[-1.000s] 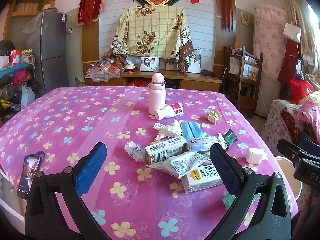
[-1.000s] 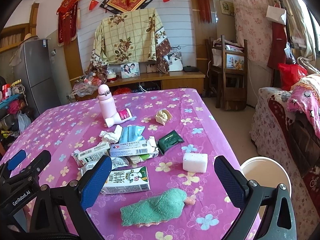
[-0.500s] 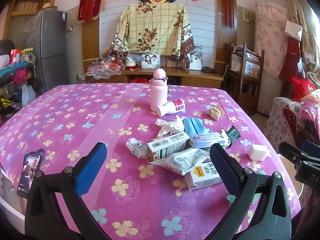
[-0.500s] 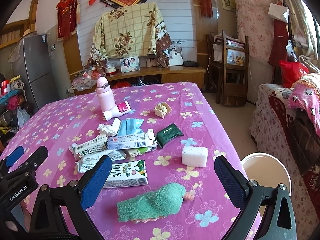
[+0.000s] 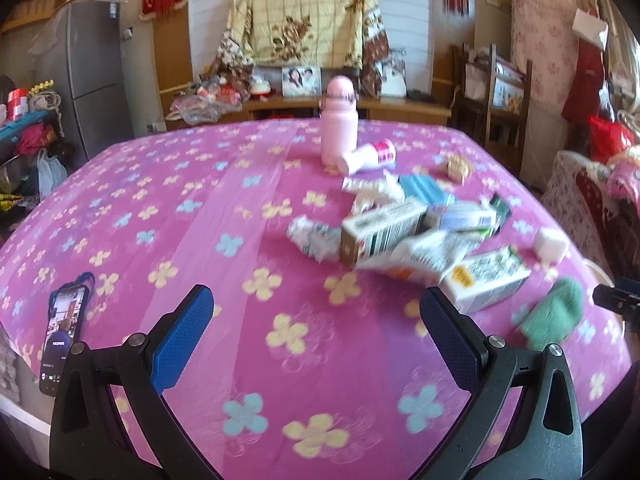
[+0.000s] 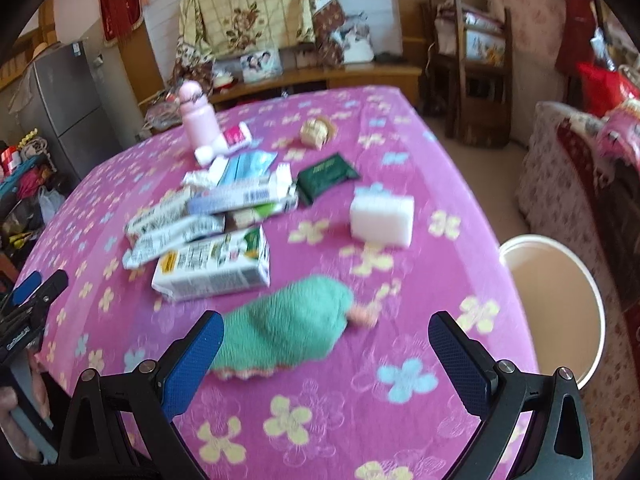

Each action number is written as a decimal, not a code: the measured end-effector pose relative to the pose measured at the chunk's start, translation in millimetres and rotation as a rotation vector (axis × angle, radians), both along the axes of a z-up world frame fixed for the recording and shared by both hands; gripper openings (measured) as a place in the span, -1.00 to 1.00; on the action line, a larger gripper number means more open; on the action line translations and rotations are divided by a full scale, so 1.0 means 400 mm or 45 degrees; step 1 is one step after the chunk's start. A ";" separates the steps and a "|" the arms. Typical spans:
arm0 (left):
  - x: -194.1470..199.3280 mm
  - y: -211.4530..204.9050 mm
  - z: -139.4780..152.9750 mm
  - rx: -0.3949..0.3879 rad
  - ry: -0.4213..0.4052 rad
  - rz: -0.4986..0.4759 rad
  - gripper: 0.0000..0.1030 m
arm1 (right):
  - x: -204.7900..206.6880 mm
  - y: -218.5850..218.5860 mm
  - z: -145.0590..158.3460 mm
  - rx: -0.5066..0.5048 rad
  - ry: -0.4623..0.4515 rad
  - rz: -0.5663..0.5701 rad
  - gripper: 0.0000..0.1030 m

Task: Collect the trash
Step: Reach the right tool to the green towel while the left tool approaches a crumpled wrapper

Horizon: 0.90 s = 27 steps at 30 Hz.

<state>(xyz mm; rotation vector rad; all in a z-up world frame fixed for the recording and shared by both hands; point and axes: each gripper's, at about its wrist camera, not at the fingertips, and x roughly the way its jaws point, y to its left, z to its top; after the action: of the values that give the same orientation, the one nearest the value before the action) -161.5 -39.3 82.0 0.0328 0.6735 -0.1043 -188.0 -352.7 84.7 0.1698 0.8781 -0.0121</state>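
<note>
From the left wrist, the left tool [image 5: 316, 328] gaped empty; ahead and to its right lay the trash pile [image 5: 404, 228], light crushable cartons and crinkly wrappers, best pinched across a carton's narrow sides.

From the right wrist, the right tool [image 6: 326, 354] also stood spread, the milk carton [image 6: 212, 270] lying ahead-left and the bin [image 6: 556, 300] off the counter's [image 6: 320, 420] edge to its right.

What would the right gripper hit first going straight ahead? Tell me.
Most likely the crumpled green knitted cloth, lying on the pink flowered tablecloth just ahead of the open right gripper; depth is uncertain in the blur.
</note>
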 end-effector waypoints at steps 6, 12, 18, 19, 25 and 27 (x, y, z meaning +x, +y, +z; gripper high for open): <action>0.046 0.011 -0.024 0.038 0.056 0.010 0.99 | 0.004 0.032 -0.036 0.036 0.055 0.072 0.97; 0.154 0.046 -0.018 0.030 0.110 0.112 0.99 | 0.018 0.055 -0.052 0.046 0.080 0.112 0.97; 0.283 0.096 -0.026 -0.057 0.183 0.218 0.99 | 0.033 0.026 -0.081 0.191 0.118 0.063 0.97; 0.307 0.105 -0.030 -0.073 0.205 0.233 0.99 | 0.037 0.020 -0.085 0.215 0.126 0.052 0.97; 0.404 0.100 -0.057 -0.141 0.297 0.252 0.99 | 0.076 0.004 -0.112 0.369 0.172 -0.007 0.97; 0.435 0.086 -0.070 -0.118 0.330 0.255 0.86 | 0.093 0.010 -0.124 0.421 0.194 -0.014 0.97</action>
<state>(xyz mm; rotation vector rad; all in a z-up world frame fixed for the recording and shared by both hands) 12.4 -4.9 53.9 -0.1395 0.9265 0.0542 -150.9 -348.7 35.1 0.4877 1.0278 0.1114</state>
